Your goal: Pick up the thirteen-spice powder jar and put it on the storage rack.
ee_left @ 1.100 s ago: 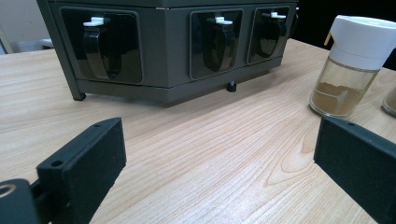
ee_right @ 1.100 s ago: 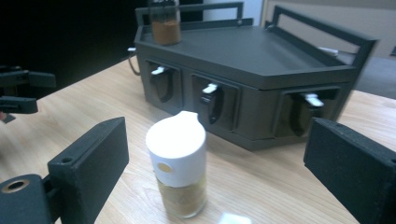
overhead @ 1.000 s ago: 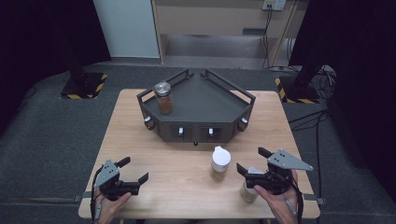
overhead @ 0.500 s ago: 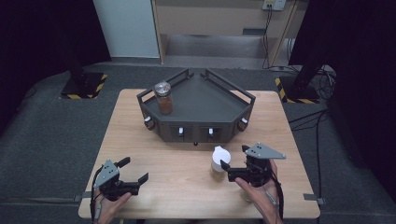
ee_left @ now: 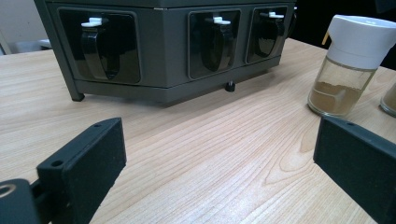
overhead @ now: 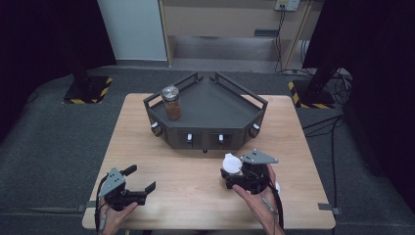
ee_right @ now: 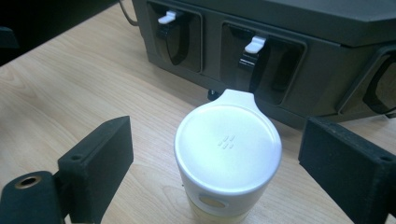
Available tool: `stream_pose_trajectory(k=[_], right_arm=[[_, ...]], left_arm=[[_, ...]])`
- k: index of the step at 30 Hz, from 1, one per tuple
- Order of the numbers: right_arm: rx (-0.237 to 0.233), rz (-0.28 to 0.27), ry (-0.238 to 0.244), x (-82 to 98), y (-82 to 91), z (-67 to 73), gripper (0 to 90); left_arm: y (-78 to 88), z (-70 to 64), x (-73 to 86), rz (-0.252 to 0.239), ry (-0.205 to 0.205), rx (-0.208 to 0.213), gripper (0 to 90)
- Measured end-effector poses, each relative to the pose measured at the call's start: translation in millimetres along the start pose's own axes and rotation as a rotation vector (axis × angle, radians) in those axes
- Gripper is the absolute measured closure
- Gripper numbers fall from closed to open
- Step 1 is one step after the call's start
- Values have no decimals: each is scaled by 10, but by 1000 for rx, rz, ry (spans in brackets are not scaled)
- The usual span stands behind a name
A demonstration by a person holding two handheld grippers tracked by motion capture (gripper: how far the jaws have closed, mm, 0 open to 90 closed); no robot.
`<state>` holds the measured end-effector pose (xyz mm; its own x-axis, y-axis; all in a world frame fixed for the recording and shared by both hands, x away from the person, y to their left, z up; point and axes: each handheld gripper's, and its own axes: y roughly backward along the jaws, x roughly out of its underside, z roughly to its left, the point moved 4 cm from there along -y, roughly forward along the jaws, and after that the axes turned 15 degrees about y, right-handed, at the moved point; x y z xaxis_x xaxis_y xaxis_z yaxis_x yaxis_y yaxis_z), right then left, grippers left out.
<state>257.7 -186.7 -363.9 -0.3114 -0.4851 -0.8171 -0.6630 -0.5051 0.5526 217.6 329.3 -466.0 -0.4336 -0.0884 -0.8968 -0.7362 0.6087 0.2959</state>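
Observation:
A glass spice jar with a white flip lid point(overhead: 231, 163) stands on the wooden table point(overhead: 191, 166) in front of a dark grey corner rack point(overhead: 215, 105). My right gripper point(overhead: 230, 172) reaches it from the right. In the right gripper view the jar point(ee_right: 228, 144) sits between the black jaws with a gap on each side. Those jaws have just been closing and the right gripper point(ee_right: 222, 161) is open. My left gripper point(overhead: 141, 178) rests open at the table's near left with nothing between its jaws. From the left gripper point(ee_left: 219, 154) the jar point(ee_left: 350, 65) is seen far right.
On the rack's left corner stands a jar with a metal lid and brown contents point(overhead: 171, 103). White hooks point(ee_right: 254, 45) line the rack's front face. Another glass jar point(ee_left: 390, 100) peeks in beside the white-lidded one. Dark floor surrounds the table.
My right gripper has moved left and forward from beside a second jar to the white-lidded jar, which now sits between its jaws. The left gripper has stayed put.

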Motion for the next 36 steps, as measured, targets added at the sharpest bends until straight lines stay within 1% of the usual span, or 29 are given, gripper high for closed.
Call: stream_pose_trajectory(k=[6,8,11,13,14,16,19,22,23,26,28,30,32,36], right_arm=[[20,34,-4,-34,-85,52,125],[32,55,5,-52,-126,75,140],[30,69,-13,-64,-164,90,154],[53,88,1,-85,-185,126,168],[59,96,-1,-90,-200,139,182],[56,101,-14,-90,-219,138,197],[68,107,-11,-86,-252,159,216],[68,128,-28,-92,-285,154,225],[74,128,-22,-91,-293,164,229],[80,138,-30,-98,-312,172,244],[86,143,-25,-97,-331,176,259],[89,146,-37,-94,-349,178,270],[94,150,-38,-88,-363,184,295],[102,152,-37,-93,-365,200,302]], left_arm=[[2,2,2,-3,-2,2,14],[3,2,2,-2,-2,2,14],[4,2,3,-4,-2,2,14],[4,2,3,-4,-2,2,14],[5,3,3,-4,-2,3,14],[5,2,3,-4,-3,3,14],[6,4,4,-4,-3,3,14],[5,4,5,-5,-2,4,14],[4,4,4,-5,-2,4,14],[5,3,4,-5,-3,4,14],[5,4,4,-5,-3,4,14],[4,5,4,-4,-3,4,14],[5,4,4,-5,-3,4,14],[3,5,4,-4,-3,5,14]])
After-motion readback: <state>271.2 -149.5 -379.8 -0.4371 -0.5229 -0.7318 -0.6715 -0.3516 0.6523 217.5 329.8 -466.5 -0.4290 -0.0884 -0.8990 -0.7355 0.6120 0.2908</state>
